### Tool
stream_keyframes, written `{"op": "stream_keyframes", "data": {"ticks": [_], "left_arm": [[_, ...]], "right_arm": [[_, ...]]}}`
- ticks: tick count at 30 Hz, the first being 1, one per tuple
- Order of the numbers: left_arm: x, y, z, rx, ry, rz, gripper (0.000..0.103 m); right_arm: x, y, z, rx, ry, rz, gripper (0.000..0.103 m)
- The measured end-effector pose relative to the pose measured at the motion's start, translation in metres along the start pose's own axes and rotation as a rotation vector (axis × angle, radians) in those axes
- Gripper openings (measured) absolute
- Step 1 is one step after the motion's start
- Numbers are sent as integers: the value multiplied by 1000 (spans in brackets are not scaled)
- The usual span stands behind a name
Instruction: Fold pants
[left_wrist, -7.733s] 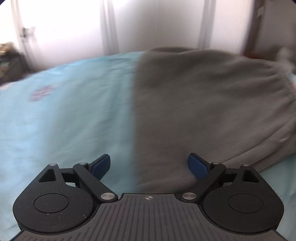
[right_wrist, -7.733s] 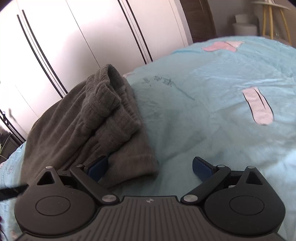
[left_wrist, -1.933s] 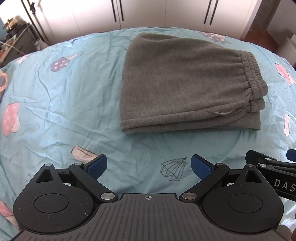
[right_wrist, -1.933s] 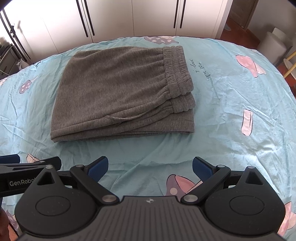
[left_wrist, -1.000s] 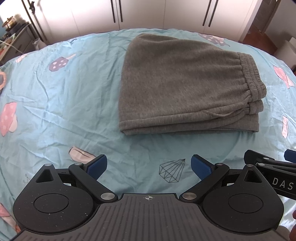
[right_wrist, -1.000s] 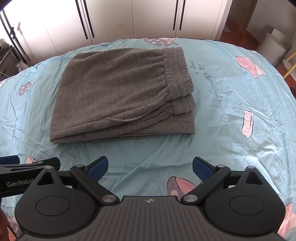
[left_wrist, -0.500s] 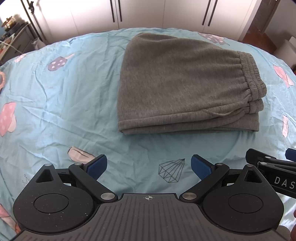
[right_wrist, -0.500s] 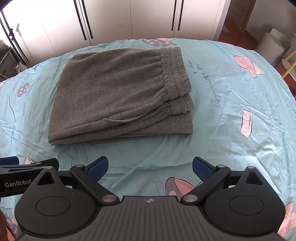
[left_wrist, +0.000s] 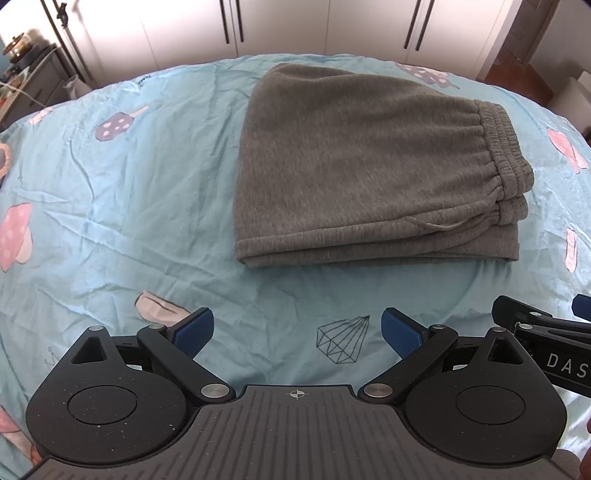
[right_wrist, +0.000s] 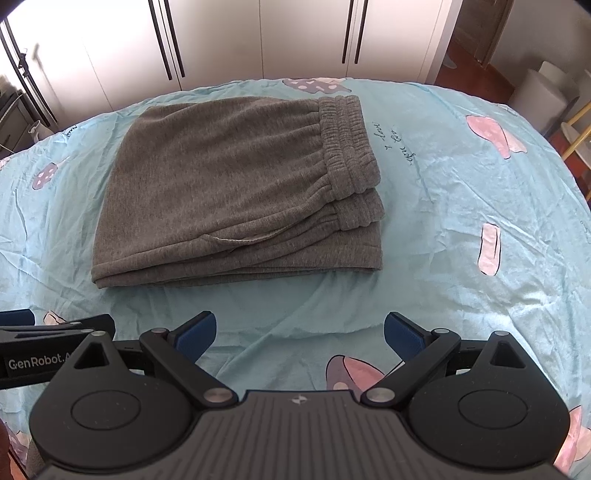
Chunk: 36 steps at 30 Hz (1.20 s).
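Observation:
The grey pants (left_wrist: 369, 166) lie folded in a flat rectangular stack on the light blue bedsheet (left_wrist: 110, 166), elastic waistband on the right. They also show in the right wrist view (right_wrist: 236, 192). My left gripper (left_wrist: 297, 330) is open and empty, held above the sheet short of the stack's near edge. My right gripper (right_wrist: 299, 332) is open and empty, also back from the near edge. Each gripper shows at the side of the other's view.
The bedsheet (right_wrist: 461, 221) has mushroom prints and wrinkles. White wardrobe doors (right_wrist: 295, 37) stand behind the bed. A dark shelf with clutter (left_wrist: 26, 74) is at the far left. A white bin (right_wrist: 543, 96) and a yellow-legged stand are at the far right.
Earlier both grippers were down close at the pants. Since then they have pulled back and up. Over the last second both views are nearly unchanged and the pants lie still.

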<state>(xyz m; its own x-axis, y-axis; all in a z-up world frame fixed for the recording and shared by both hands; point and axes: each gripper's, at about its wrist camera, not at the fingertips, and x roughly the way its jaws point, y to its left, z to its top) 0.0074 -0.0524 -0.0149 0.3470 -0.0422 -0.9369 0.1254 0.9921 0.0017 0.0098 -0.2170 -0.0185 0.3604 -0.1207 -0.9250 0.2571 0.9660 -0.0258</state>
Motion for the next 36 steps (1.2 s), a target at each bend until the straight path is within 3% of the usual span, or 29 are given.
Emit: {"op": "stream_keyframes", "data": {"ticks": [36], "left_arm": [[4, 0, 1, 0, 8, 3, 100]], "right_arm": [[3, 2, 1, -7, -1, 8, 98]]}}
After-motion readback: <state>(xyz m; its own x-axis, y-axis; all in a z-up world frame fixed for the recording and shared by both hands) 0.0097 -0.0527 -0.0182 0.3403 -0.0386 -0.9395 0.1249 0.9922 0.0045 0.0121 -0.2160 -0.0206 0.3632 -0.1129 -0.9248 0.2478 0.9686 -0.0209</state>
